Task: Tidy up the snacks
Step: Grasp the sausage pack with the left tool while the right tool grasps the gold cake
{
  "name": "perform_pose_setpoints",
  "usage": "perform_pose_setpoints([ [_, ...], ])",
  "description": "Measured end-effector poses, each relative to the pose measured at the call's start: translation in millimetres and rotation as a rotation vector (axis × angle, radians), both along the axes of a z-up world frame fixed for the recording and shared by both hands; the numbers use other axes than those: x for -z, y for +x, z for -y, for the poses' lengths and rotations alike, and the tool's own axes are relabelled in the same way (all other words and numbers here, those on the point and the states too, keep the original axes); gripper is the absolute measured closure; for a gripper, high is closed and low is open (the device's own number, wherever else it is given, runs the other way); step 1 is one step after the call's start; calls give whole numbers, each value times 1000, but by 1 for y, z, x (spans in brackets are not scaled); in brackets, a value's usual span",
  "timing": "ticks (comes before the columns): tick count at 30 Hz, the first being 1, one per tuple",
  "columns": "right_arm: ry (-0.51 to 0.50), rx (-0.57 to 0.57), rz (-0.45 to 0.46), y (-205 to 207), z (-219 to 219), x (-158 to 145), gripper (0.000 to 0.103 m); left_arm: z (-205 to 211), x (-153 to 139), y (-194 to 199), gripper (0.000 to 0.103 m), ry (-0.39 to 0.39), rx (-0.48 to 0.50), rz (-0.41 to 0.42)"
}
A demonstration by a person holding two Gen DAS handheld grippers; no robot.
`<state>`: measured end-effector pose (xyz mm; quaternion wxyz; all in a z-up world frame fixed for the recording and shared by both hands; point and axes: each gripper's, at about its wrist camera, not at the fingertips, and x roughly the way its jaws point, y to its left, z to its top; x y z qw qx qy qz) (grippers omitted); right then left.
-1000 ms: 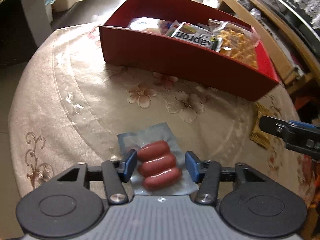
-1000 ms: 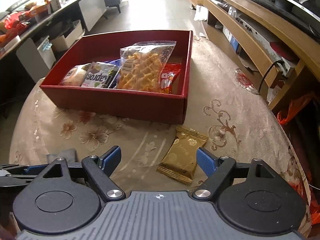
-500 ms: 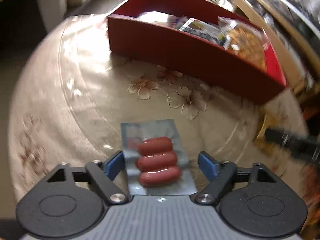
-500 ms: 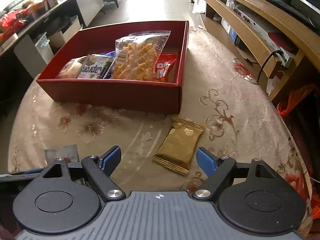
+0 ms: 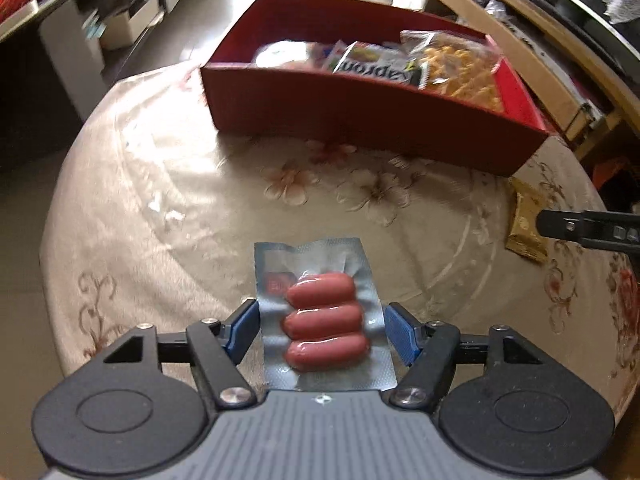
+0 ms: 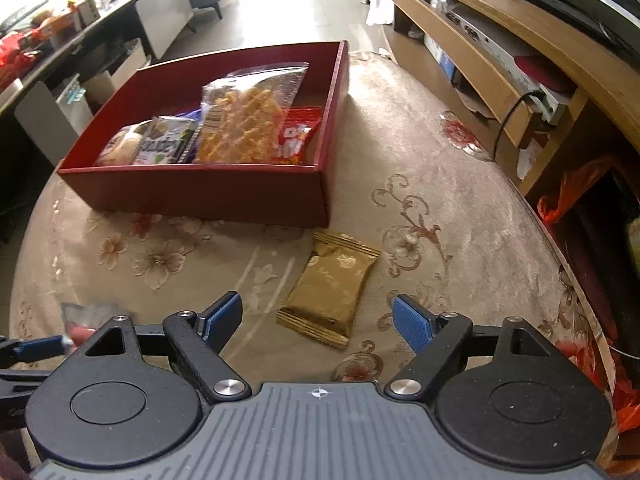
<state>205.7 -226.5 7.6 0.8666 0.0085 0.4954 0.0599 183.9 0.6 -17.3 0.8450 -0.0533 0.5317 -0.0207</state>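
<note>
With the left tool closing its jaws on the sausage pack and the right tool open over the gold wrapper, the slick film may slip free before reaching the red box.

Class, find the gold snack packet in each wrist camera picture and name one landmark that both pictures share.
Left wrist view: gold snack packet at the far right edge, on the table, partly behind a dark gripper finger.
Right wrist view: gold snack packet low in the centre, just ahead of the right gripper, whose jaws stand open.
Shared landmark: the red box of snacks.
</note>
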Motion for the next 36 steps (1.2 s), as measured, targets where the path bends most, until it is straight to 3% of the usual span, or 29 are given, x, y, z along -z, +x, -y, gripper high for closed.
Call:
perform_pose_setpoints([
  [8, 64, 122, -54, 18, 14, 18, 16, -2, 8, 7, 36, -80, -12, -34],
  [15, 89, 161, -60, 31, 9, 29, 16, 2, 12, 13, 36, -87, -27, -35],
  [19, 26, 137, -66, 38, -6, 37, 18, 3, 16, 15, 36, -71, -27, -37],
  [21, -30, 113, -49, 37, -12, 37, 25, 3, 17, 15, 35, -64, -16, -35],
  [25, -114, 63, -33, 26, -16, 37, 48, 2, 17, 15, 32, -73, -18, -33],
  [27, -105, 39, -47, 17, -16, 36, 52, 4, 18, 16, 21, -79, 4, -37],
  [29, -115, 24, -49, 5, -17, 36, 53, 12, 20, 16, 18, -47, 38, -37],
  [34, -90, 1, -55, -23, -25, 28, 53, 19, 20, 13, 22, -5, 25, -23],
  [36, -89, -3, -33, -35, -28, 20, 53, 18, 18, 11, 35, 18, 13, -19],
])
